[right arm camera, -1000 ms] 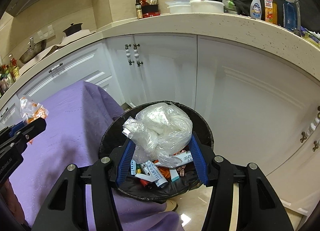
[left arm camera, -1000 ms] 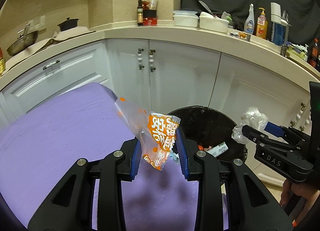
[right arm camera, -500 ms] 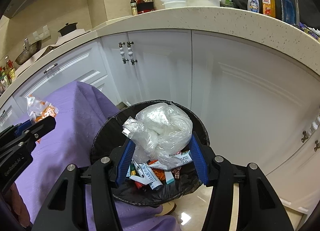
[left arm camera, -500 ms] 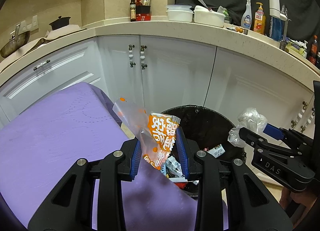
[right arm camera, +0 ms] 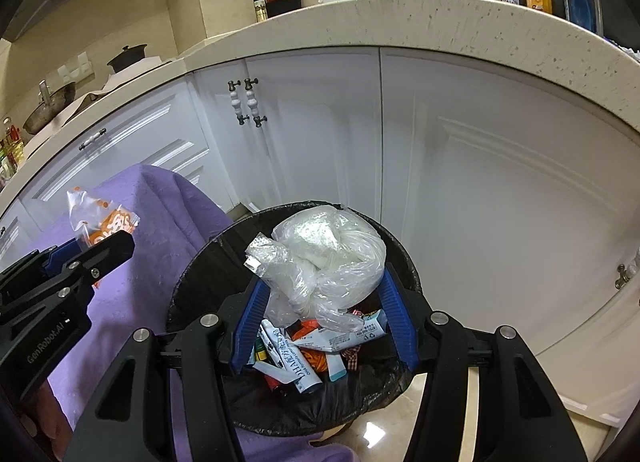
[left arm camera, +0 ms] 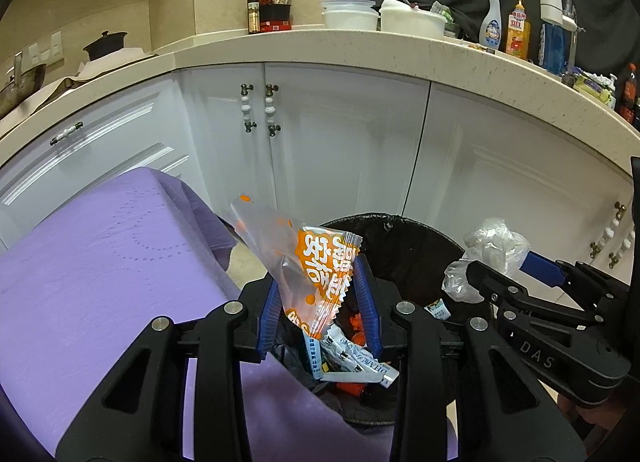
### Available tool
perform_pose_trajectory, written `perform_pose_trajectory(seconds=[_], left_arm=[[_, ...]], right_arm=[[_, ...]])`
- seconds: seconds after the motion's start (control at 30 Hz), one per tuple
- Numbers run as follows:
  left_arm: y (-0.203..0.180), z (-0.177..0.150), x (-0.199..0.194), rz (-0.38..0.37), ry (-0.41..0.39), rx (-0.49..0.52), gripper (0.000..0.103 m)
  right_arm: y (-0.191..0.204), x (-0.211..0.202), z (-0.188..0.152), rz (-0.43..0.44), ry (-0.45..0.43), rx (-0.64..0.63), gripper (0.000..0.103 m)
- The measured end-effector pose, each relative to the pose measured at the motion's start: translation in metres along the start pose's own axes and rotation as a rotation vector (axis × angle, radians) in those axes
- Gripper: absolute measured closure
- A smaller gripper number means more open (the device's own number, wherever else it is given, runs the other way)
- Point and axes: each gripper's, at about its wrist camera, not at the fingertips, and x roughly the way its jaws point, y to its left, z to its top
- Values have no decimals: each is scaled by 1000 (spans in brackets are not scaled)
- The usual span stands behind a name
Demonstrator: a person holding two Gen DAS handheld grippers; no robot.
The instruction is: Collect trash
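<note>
Over the black-lined trash bin (right arm camera: 404,262), the right gripper (right arm camera: 320,294) is pinching a crumpled clear plastic bag (right arm camera: 332,254) above the wrappers inside. At the bin's near rim, beside the purple cloth (left arm camera: 100,270), the left gripper (left arm camera: 318,294) is easing its jaws apart, its pads touching the orange snack wrapper (left arm camera: 320,266) between them.

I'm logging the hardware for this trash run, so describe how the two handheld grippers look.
Both are matte black with angular, cut-out linkage arms, silver pivot bolts and ribbed blue finger pads. The left gripper shows white "GenRobot.AI" lettering on its side in the right wrist view; the right gripper reads "DAS" in the left wrist view. No cables or sleeves show.
</note>
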Motion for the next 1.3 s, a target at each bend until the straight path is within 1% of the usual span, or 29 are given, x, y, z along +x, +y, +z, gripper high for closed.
perform_pose_trajectory(seconds=[0.13, 0.23, 0.27, 0.3, 0.33, 0.53, 0.57, 0.6, 0.83, 0.9, 1.0, 1.1, 1.3], left_arm=[[-1, 1, 9, -2, 6, -3, 66], [-2, 1, 15, -2, 19, -1, 65], [-2, 0, 17, -2, 21, 2, 62], [-3, 0, 18, -1, 23, 4, 53], [-3, 0, 18, 1, 21, 4, 50], [-2, 2, 21, 1, 21, -3, 49], [-2, 2, 21, 0, 20, -4, 47], [-2, 2, 20, 0, 18, -4, 43], [-1, 5, 11, -4, -5, -8, 41], [1, 6, 8, -3, -13, -10, 36], [4, 7, -1, 1, -32, -20, 34], [7, 7, -12, 8, -53, -23, 31], [14, 2, -34, 19, -79, -28, 28]], right_arm=[[-2, 9, 0, -1, 6, 7, 45], [-5, 16, 1, -5, 10, 15, 39], [-5, 17, 1, -4, 10, 17, 39], [-7, 19, 2, -4, 12, 19, 39], [-6, 20, 2, -5, 12, 19, 38], [-9, 16, 0, -15, 6, 22, 38], [-9, 16, 0, -17, 4, 22, 38], [-10, 14, -1, -19, 2, 23, 37], [-11, 6, -3, -33, -21, 26, 36], [-9, 4, -3, -34, -25, 27, 36], [-7, -2, -3, -34, -35, 22, 35], [-3, -11, -4, -36, -50, 17, 32], [9, -31, -8, -40, -81, -5, 27]])
